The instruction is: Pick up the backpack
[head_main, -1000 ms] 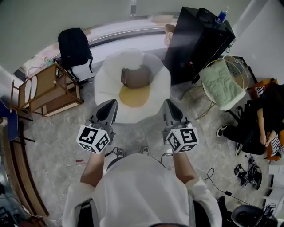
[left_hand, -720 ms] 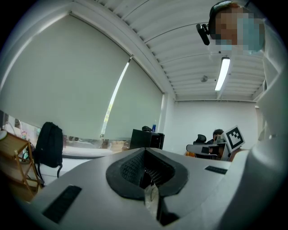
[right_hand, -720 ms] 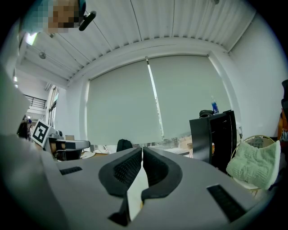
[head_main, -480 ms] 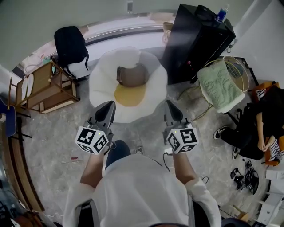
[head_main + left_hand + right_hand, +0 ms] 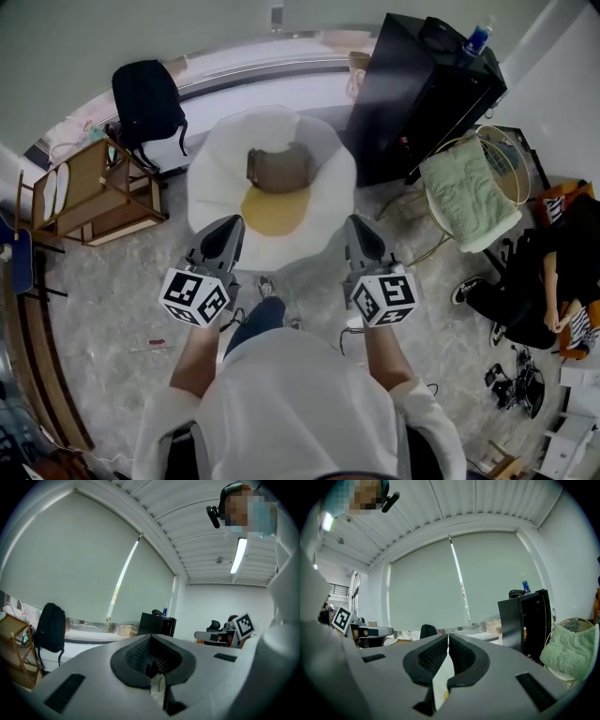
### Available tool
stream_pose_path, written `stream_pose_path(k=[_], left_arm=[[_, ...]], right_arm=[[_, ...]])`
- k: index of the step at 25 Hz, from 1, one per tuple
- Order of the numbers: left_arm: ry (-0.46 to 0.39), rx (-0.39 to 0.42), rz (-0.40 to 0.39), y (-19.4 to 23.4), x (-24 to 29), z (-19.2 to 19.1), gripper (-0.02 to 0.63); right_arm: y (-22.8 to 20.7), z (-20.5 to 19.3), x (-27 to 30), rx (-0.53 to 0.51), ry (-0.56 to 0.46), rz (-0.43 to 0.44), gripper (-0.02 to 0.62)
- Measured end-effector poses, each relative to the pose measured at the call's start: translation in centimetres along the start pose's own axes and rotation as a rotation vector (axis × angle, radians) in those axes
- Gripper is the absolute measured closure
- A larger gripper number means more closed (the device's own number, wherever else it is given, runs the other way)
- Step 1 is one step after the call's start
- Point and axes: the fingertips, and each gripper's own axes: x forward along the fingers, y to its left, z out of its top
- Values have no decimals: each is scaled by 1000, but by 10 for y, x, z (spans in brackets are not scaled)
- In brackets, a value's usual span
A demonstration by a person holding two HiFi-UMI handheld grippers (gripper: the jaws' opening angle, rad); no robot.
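Observation:
The black backpack stands upright against the low window ledge at the far left. It shows small in the left gripper view and tiny in the right gripper view. My left gripper and right gripper are held side by side and level in front of the person's body, well short of the backpack. Both are shut with nothing between the jaws, as the left gripper and the right gripper show in their own views.
A white egg-shaped cushion with a yellow centre and a brown item lies just ahead. A wooden rack stands beside the backpack. A black cabinet, a round chair with a green towel and a seated person are on the right.
The person has stepped forward, one foot now ahead, and both grippers went along side by side. Both stay shut. The backpack has not moved.

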Motion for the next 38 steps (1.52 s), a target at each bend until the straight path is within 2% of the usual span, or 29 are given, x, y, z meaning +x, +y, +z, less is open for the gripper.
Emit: stream_pose_path(k=[17,24,29,38], left_arm=[[-9,4,-50,116,103,43,574],[1,1,-52,136,127,45,574],[-8,-1,-5,141,145,41,574],[-60,-17,141,140,191,52,574]], right_arm=[[-11,39,151,-23,-34,-3,565],[-15,34,183,-25,-7,21,565],[-30,36,203,-25,-11,76,565],[-81,53,254,-59,19,219,565]])
